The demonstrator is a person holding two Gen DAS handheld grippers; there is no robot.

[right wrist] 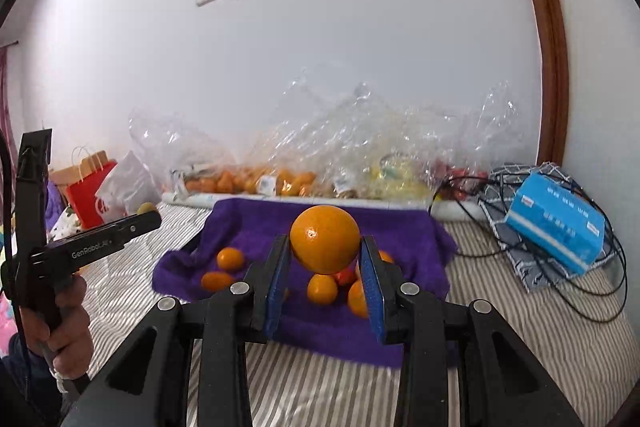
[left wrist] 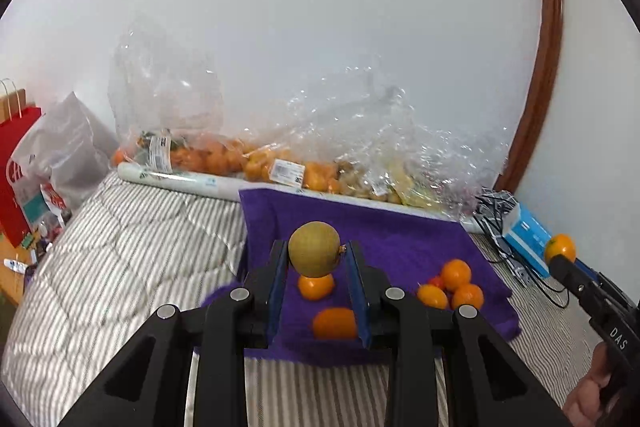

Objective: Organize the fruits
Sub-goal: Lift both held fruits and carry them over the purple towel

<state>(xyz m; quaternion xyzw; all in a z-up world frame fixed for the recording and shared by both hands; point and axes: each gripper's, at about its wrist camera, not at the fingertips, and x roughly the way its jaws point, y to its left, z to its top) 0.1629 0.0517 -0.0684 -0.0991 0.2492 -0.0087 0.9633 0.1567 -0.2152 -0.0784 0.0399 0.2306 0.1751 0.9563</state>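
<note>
Left claw (left wrist: 316,259): pinching greenish-brown round fruit (left wrist: 314,254), held above purple towel (left wrist: 400,239). Right claw (right wrist: 325,259): pinching large orange (right wrist: 325,239), above same towel. On towel: small oranges (right wrist: 230,259) loose and clustered. Behind, against wall: clear bags of fruit (left wrist: 224,155). Underneath: striped bed (left wrist: 120,247).

A purple towel (right wrist: 404,239) lies on the grey-and-white striped bed (right wrist: 520,311). The orange (right wrist: 325,239) is bright orange; the round fruit (left wrist: 314,254) is olive-brown.
</note>
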